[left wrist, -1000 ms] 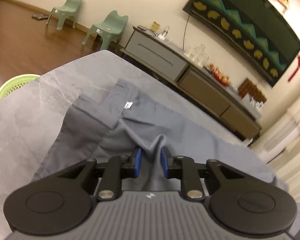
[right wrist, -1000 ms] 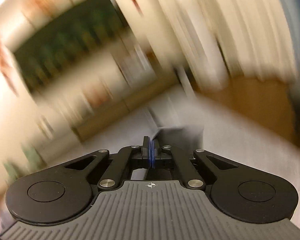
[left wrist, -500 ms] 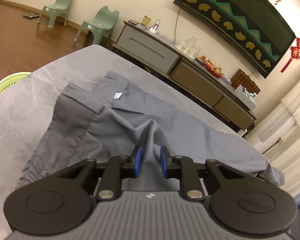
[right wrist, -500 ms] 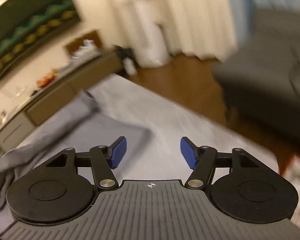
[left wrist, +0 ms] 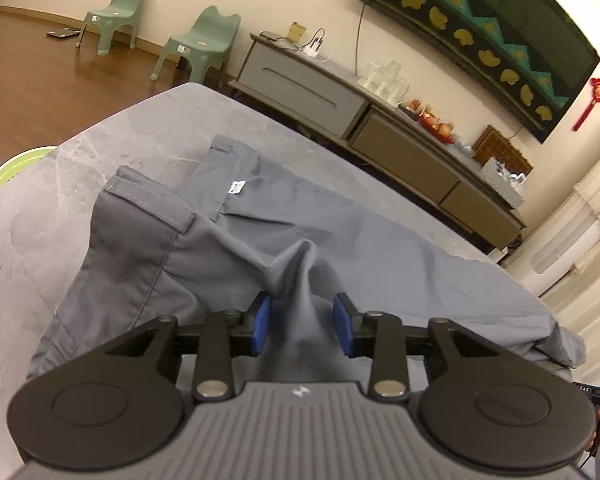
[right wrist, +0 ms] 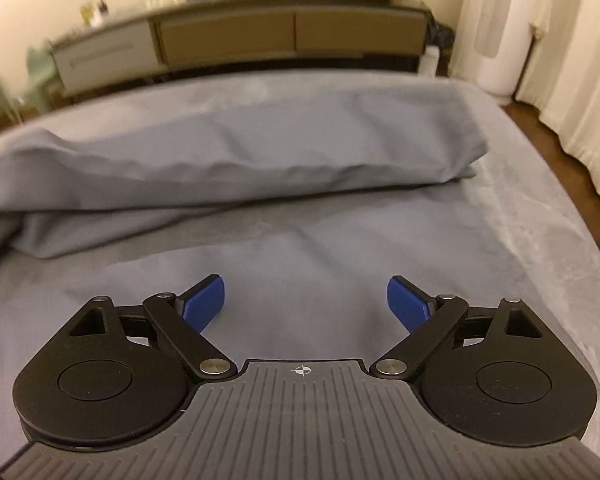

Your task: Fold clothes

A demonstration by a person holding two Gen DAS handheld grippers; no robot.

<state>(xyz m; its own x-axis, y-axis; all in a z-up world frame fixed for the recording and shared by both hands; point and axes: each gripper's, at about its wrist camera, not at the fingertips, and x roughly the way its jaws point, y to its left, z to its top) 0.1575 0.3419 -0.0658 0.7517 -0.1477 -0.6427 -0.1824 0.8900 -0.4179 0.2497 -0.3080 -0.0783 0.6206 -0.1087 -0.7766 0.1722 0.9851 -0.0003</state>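
On the table I saw one pair of grey trousers spread flat. My left gripper had parted narrowly around a raised pinch of them, my right gripper gaped wide above them. Beyond the table stood two green chairs.

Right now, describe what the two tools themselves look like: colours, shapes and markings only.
The left tool and the right tool look alike: a grey ribbed body, two round black discs at its sides, and black link arms with silver pivot pins. Each finger ends in a flat blue pad. A small white mark sits at the body's front edge: a crosshair on the right tool; the left one's is too small to read. No cables show.
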